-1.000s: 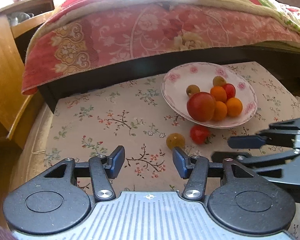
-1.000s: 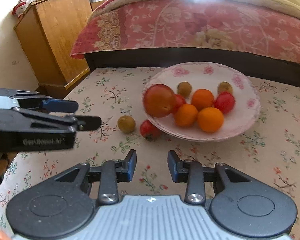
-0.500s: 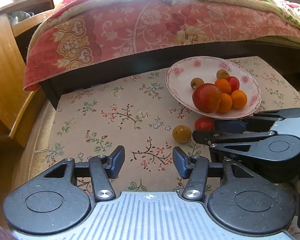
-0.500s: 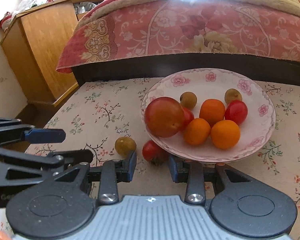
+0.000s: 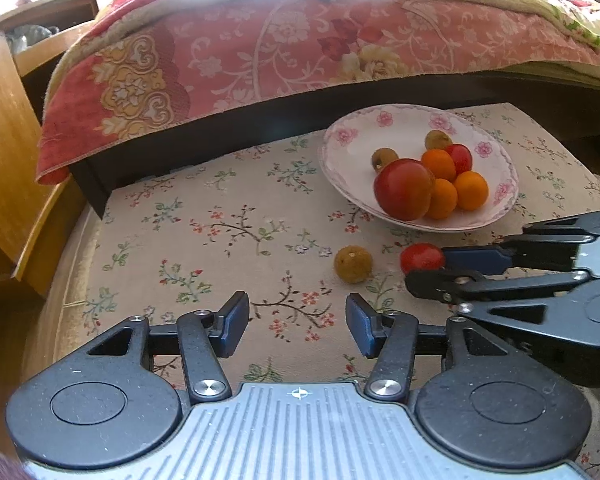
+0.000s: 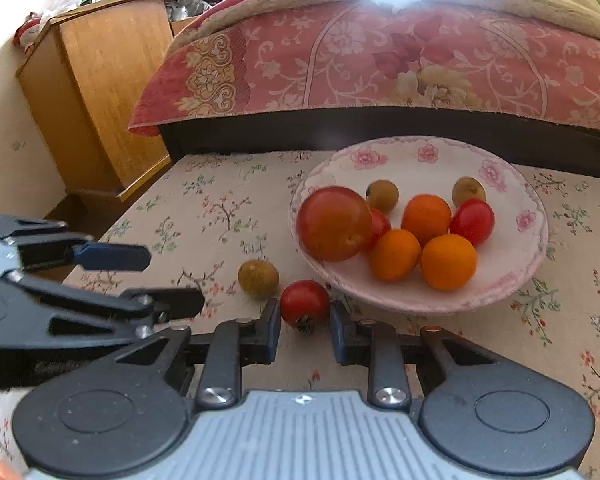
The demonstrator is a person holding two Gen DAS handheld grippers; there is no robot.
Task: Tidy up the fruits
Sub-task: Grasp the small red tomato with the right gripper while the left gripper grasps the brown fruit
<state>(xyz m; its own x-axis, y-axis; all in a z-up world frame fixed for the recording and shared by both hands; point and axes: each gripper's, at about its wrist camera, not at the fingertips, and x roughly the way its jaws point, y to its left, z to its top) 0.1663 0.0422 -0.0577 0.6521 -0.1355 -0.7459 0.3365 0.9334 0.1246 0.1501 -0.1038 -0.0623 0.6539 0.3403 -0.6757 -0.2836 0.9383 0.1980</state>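
A floral plate (image 6: pixel 512 280) (image 5: pixel 340 148) holds a large red tomato (image 6: pixel 334 222), several oranges, small red tomatoes and two brownish fruits. On the cloth beside the plate lie a small red tomato (image 6: pixel 305 304) (image 5: pixel 421 257) and a brownish round fruit (image 6: pixel 258 278) (image 5: pixel 353 263). My right gripper (image 6: pixel 305 326) is open, its fingertips on either side of the small red tomato without pinching it. My left gripper (image 5: pixel 297 320) is open and empty, low over the cloth, short of the brownish fruit.
The floral cloth (image 5: pixel 204 240) covers a low table. A bed with a pink patterned blanket (image 6: pixel 380 60) runs along the far side. A wooden cabinet (image 6: pixel 108 92) stands at the left.
My right gripper has moved forward to the small red tomato, which now sits between its fingertips. My left gripper has drifted back a little.
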